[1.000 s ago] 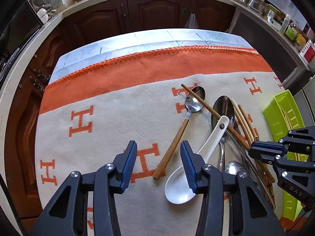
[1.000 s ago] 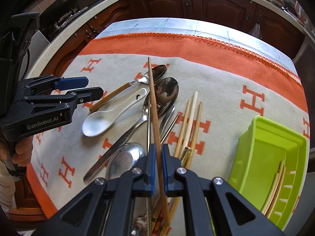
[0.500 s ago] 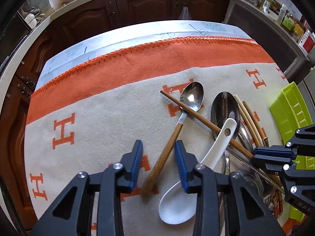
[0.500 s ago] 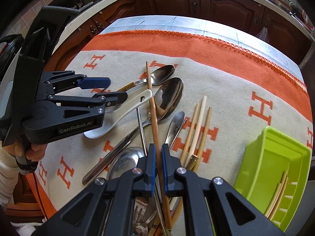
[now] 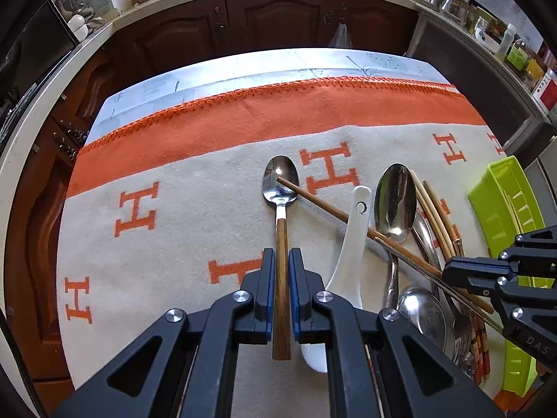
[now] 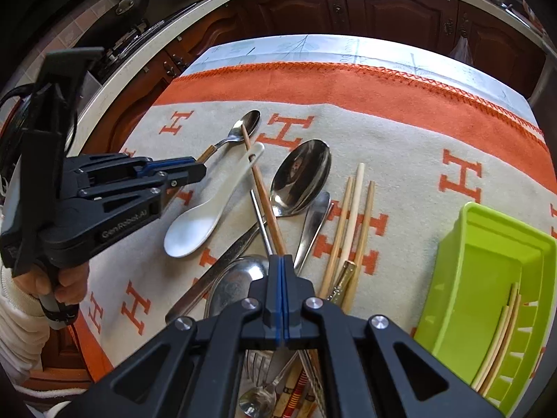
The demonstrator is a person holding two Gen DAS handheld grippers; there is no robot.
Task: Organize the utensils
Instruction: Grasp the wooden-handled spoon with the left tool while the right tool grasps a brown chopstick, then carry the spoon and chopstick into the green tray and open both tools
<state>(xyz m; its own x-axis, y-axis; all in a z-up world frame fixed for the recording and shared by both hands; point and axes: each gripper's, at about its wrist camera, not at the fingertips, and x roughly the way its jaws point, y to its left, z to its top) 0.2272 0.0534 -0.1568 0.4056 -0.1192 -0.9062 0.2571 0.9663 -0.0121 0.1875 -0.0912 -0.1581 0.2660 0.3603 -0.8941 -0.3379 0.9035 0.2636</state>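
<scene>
Now the left gripper [image 5: 282, 261] clamps the brown wooden handle of a steel-bowled spoon [image 5: 280, 188], while the right gripper [image 6: 282, 268] pinches a long brown chopstick [image 6: 261, 184].

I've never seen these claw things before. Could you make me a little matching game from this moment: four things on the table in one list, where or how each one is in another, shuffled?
Things
1. wooden-handled spoon
2. brown chopstick
3. white ceramic spoon
4. green tray

States
A. lying loose on the blanket
B. handle pinched in the left claw
C. holds a few pale chopsticks
D. one end pinched in the right claw, the other resting on a spoon bowl

Pairs: 1-B, 2-D, 3-A, 4-C
</scene>
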